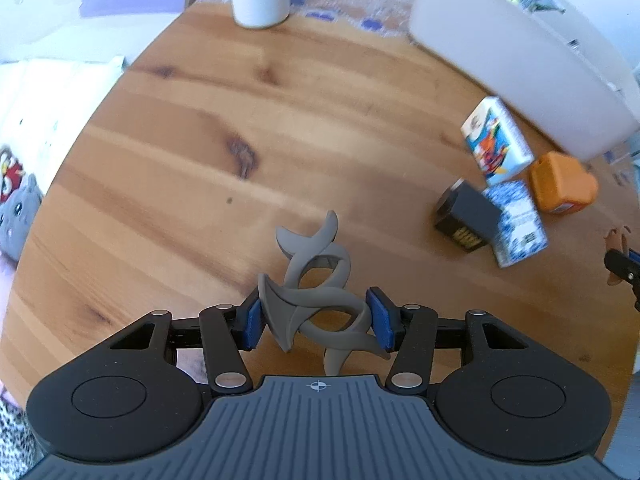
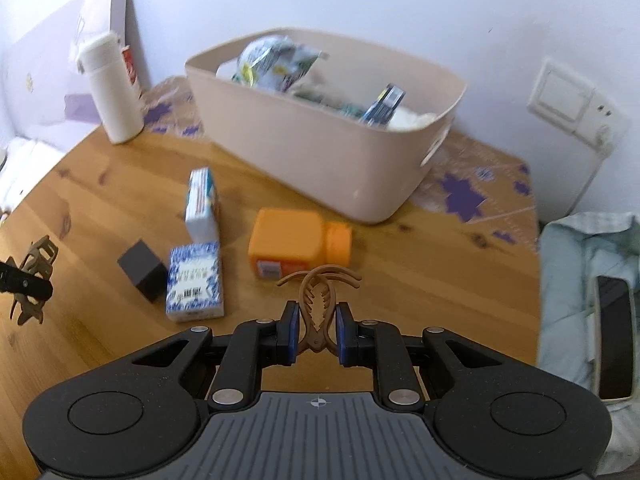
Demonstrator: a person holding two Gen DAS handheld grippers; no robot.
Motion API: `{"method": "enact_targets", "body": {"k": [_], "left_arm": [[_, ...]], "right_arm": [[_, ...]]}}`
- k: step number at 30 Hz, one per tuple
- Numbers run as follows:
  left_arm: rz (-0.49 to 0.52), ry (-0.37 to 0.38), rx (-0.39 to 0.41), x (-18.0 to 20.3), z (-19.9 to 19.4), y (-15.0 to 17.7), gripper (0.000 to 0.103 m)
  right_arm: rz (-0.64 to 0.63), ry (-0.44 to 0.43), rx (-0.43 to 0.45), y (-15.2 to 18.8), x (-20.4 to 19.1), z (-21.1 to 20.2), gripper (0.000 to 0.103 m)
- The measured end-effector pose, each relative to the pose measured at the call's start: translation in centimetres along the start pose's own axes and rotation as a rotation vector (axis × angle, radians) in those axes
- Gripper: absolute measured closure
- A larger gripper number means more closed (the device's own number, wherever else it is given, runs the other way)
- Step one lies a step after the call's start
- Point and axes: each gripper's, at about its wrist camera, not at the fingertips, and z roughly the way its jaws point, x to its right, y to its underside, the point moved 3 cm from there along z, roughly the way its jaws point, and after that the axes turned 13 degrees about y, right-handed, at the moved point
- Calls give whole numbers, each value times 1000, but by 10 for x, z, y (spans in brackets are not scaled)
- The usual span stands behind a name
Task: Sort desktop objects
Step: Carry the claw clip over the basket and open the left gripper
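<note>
My left gripper (image 1: 316, 310) is shut on a grey twisted hair claw (image 1: 316, 276), its blue pads pressing both sides, lifted above the wooden table (image 1: 240, 120). In the right wrist view that same claw (image 2: 34, 264) hangs at the far left edge. My right gripper (image 2: 317, 320) is shut on a brown hair claw (image 2: 318, 292), held upright above the table, in front of an orange bottle (image 2: 296, 244) lying on its side. A beige bin (image 2: 320, 152) with packets inside stands behind the bottle.
A black box (image 2: 142, 270), a blue-patterned box (image 2: 195, 280) and a white carton (image 2: 202, 208) sit left of the bottle. A white flask (image 2: 112, 88) stands at the back left. Bedding with a phone (image 2: 612, 340) lies beyond the table's right edge.
</note>
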Motion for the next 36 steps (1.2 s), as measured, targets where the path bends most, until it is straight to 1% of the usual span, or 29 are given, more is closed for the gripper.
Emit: {"method": "enact_targets", "body": {"k": [2, 7, 9, 13, 19, 27, 32, 35, 36], "left_arm": [[22, 13, 13, 3, -7, -8, 49], [130, 38, 75, 19, -23, -38, 49], [151, 54, 101, 25, -30, -51, 49], [162, 93, 142, 37, -44, -79, 49], [235, 113, 207, 58, -56, -116, 49], [350, 132, 286, 96, -66, -156, 49], [456, 117, 350, 127, -69, -174, 49], [474, 128, 364, 145, -67, -186, 49], [502, 139, 374, 151, -65, -190, 49]], "right_arm": [[12, 10, 19, -6, 5, -8, 85], [29, 43, 69, -28, 17, -27, 85], [32, 72, 92, -36, 20, -33, 85], [30, 105, 125, -49, 26, -41, 85], [32, 140, 174, -72, 34, -51, 85], [38, 160, 229, -111, 41, -54, 85], [53, 164, 251, -133, 44, -50, 85], [60, 166, 259, -146, 46, -43, 85], [61, 166, 262, -150, 47, -41, 85]]}}
